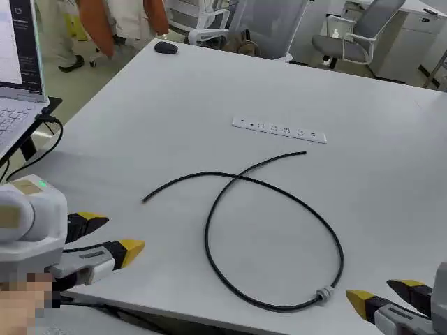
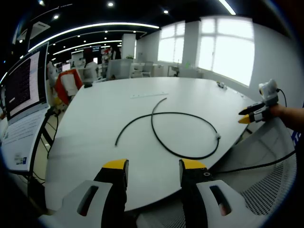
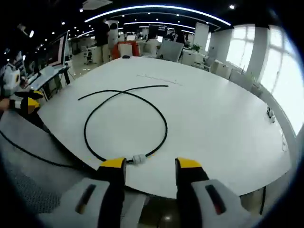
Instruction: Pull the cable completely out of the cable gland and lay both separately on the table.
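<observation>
Left hand-held gripper is spread and empty at the tabletop's near edge. Cable lies looped mid-table, gland threaded on it, just beside the right hand-held gripper, also spread. I'd pinch the gland with the right, the cable with the left, and pull straight.

R tool, laptop cropped, strip text illegible

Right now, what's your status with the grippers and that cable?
Left gripper open, empty. Right gripper open, by cable gland. Cable looped on table, gland on it. Power strip beyond, no obstacle.
</observation>
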